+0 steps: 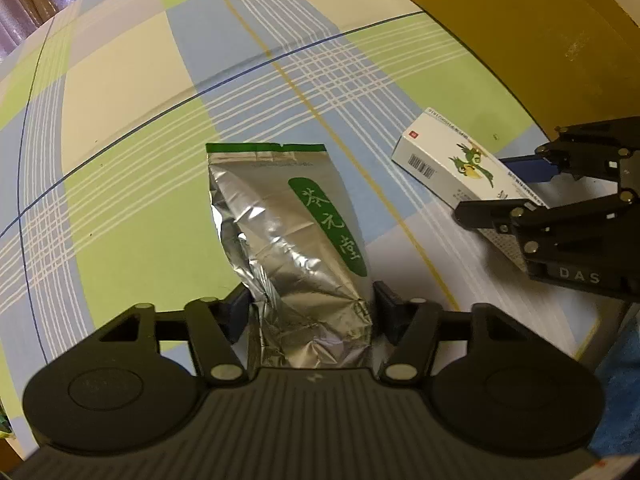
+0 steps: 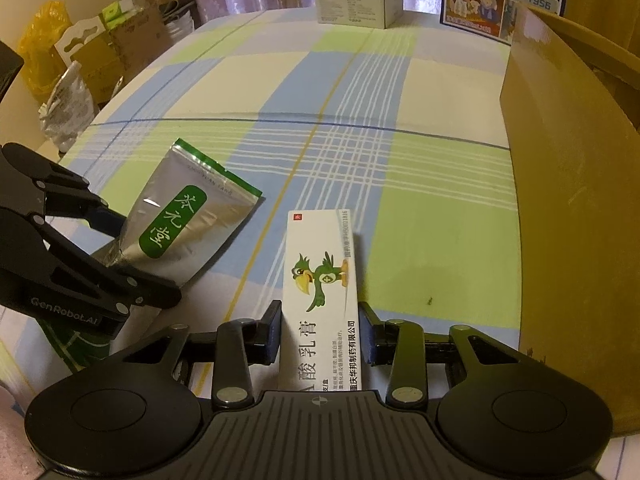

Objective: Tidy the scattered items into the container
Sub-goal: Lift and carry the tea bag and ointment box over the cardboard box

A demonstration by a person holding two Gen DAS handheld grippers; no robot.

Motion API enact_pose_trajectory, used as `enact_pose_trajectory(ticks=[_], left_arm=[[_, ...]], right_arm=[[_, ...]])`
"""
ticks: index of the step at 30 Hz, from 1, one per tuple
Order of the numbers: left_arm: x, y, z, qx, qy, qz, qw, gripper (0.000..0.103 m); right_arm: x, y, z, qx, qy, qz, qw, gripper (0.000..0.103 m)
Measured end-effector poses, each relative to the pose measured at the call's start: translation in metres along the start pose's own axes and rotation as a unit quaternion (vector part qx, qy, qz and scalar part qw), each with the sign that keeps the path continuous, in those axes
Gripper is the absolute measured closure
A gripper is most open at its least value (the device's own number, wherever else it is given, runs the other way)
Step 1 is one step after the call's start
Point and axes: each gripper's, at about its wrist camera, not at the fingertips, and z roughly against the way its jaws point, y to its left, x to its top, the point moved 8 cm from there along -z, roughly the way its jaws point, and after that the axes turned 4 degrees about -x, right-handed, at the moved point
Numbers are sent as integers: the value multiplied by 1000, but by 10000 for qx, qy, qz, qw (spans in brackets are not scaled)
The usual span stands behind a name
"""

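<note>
We clamp our right tool (image 2: 322, 336) on the white parrot-printed carton (image 2: 320, 280); our left tool (image 1: 310, 312) straddles the crinkled silver foil pouch (image 1: 292, 232), contact unclear, both ready for the brown cardboard box (image 2: 568, 184).

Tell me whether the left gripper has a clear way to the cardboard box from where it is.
Probably not directly: the left gripper straddles the foil pouch, and the right gripper, shut on the ointment carton, stands between it and the cardboard box.

Crinkled shiny silver foil pouch (image 1: 296, 240) with green label; smooth glossy white cardboard carton (image 2: 322, 280); matt brown cardboard box (image 2: 568, 184); soft matt checked cloth (image 2: 420, 216) over desk; matt black plastic hand-held grippers.
</note>
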Motion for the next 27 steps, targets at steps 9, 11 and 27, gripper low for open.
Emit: enact_pose_trajectory(ticks=[9,11,27], left_arm=[[-2,-6,20,-127,-217,195,9995,55],[-3,-7,26,-146,-271,252,9992,55],[9,-45,94,-236,-946,452,9942,55]], right_arm=[[5,-1,15,40,-343,-119,9993,68],[5,-1,18,33,-390,-146,9991,68],[22,-10,98,-25,-1026,-791,9916,68]])
